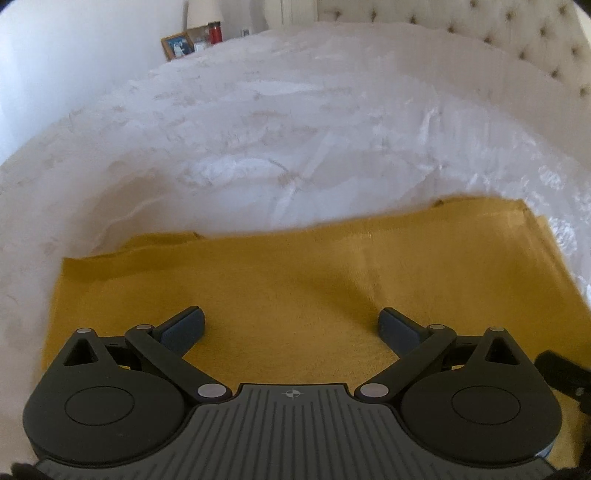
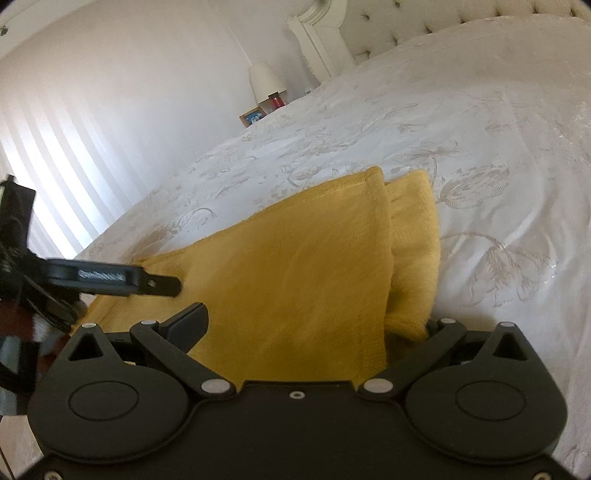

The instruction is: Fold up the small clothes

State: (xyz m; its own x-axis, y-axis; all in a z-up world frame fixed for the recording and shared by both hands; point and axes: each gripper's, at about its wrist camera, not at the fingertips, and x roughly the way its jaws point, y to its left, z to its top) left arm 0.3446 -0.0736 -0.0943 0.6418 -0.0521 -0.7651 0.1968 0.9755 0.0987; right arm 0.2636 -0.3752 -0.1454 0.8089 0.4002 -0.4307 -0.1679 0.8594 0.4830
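A mustard-yellow cloth [image 1: 280,280] lies folded on a white bed. In the left wrist view my left gripper [image 1: 291,325] is open just above the cloth's near part, its fingers [image 1: 184,326] wide apart with nothing between them. In the right wrist view the same cloth [image 2: 295,258] shows a folded upper layer with a hemmed edge over a lower layer at the right. My right gripper [image 2: 310,325] is open over the cloth's near edge; cloth covers its right finger. The left gripper's body [image 2: 110,280] reaches in from the left.
The white embroidered bedspread [image 1: 295,129] stretches beyond the cloth. A tufted headboard [image 1: 535,48] stands at the far right. A nightstand with a picture frame [image 1: 177,46], a red container [image 1: 215,31] and a lamp [image 2: 264,81] is at the bed's far side.
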